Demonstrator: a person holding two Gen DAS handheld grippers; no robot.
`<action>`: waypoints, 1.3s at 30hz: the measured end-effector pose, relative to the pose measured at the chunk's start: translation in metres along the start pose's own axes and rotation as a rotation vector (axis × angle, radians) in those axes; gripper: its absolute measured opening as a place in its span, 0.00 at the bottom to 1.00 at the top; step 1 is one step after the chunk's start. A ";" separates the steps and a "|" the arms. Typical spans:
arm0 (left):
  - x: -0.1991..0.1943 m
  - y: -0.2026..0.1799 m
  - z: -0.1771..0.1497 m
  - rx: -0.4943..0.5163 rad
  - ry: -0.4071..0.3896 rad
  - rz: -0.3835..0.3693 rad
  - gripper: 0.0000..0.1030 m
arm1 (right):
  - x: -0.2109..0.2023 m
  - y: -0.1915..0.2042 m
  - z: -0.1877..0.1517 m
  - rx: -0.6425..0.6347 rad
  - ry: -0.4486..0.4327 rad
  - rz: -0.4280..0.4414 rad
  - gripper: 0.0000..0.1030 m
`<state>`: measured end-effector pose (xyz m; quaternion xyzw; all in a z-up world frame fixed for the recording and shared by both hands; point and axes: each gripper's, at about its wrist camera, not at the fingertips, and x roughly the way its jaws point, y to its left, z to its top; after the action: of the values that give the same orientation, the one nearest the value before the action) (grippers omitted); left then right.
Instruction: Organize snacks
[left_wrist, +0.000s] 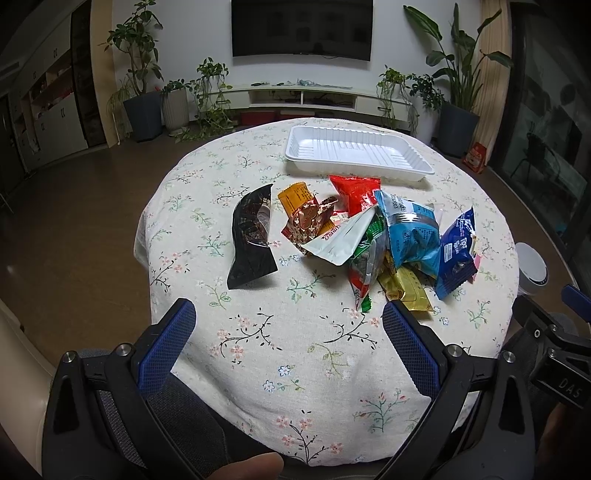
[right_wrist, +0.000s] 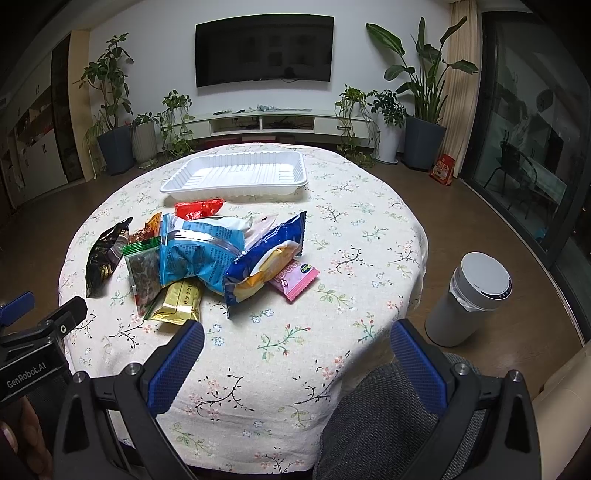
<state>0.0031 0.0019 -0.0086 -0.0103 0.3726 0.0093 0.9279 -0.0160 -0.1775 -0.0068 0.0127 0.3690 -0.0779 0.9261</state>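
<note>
A heap of snack packets (left_wrist: 373, 236) (right_wrist: 207, 254) lies mid-table on the floral tablecloth (left_wrist: 266, 332). A black packet (left_wrist: 251, 240) (right_wrist: 103, 254) lies apart on its left. Light blue (right_wrist: 195, 251), dark blue (right_wrist: 266, 254), pink (right_wrist: 293, 280), gold (right_wrist: 181, 302) and red (left_wrist: 356, 194) packets show in the heap. An empty white plastic tray (left_wrist: 354, 153) (right_wrist: 236, 173) sits behind it. My left gripper (left_wrist: 288, 332) hangs open over the near cloth, short of the heap. My right gripper (right_wrist: 295, 350) is open too, near the table's front, holding nothing.
A grey cylindrical bin (right_wrist: 469, 299) stands on the floor right of the table. A person's grey-clad knee (right_wrist: 388, 417) and a fingertip (left_wrist: 251, 467) show at the near edge. Potted plants, a low white TV cabinet (right_wrist: 266, 122) and a wall TV fill the back.
</note>
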 end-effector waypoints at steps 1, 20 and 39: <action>0.000 0.000 0.000 0.000 -0.001 0.000 1.00 | 0.000 0.000 0.000 -0.001 0.001 0.001 1.00; 0.001 -0.002 -0.002 0.002 0.004 0.000 1.00 | 0.000 0.000 -0.001 -0.002 0.001 0.000 1.00; 0.001 -0.001 -0.002 0.001 0.005 0.000 1.00 | 0.001 0.001 -0.002 -0.003 0.003 0.001 1.00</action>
<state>0.0022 0.0004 -0.0107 -0.0096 0.3748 0.0092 0.9270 -0.0164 -0.1769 -0.0085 0.0118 0.3706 -0.0771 0.9255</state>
